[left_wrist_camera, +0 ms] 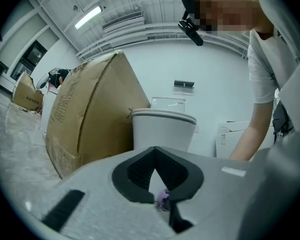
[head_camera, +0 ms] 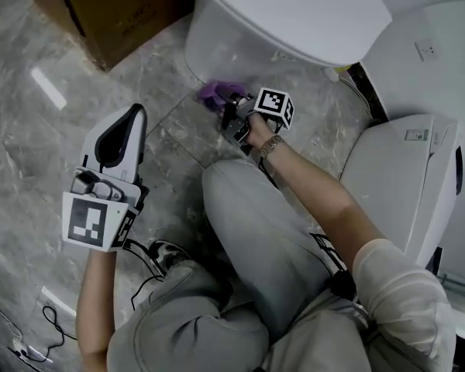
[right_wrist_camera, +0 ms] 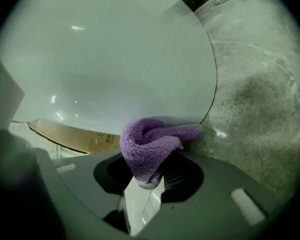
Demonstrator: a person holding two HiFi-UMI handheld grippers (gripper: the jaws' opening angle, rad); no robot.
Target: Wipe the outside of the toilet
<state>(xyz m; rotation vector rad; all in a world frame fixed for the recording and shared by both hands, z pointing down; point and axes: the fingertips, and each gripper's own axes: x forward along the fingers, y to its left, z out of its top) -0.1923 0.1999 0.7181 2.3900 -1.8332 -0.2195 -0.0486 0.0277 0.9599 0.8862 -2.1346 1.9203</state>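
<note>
Purple terry cloth is bunching up between the jaws of your right gripper, which is clamping it firmly, with a fold spilling out past the pads. You are pressing that cloth against the lower outside curve of the white toilet, down low where the bowl is meeting the grey marbled floor. From the head view, the cloth is showing just ahead of the right gripper, touching the base of the toilet on its front side, while your forearm is reaching over your bent knee.

Your left gripper is hanging well apart from the toilet, over the floor to the left, pointing forward. In its own view the left gripper is showing its black pads meeting at the tips, pinched together on nothing, with the toilet standing beyond them.

A brown cardboard box is sitting on the floor just beside the toilet on its left; the same box is filling the left side of the left gripper view. Another white toilet-like fixture is standing to your right.
</note>
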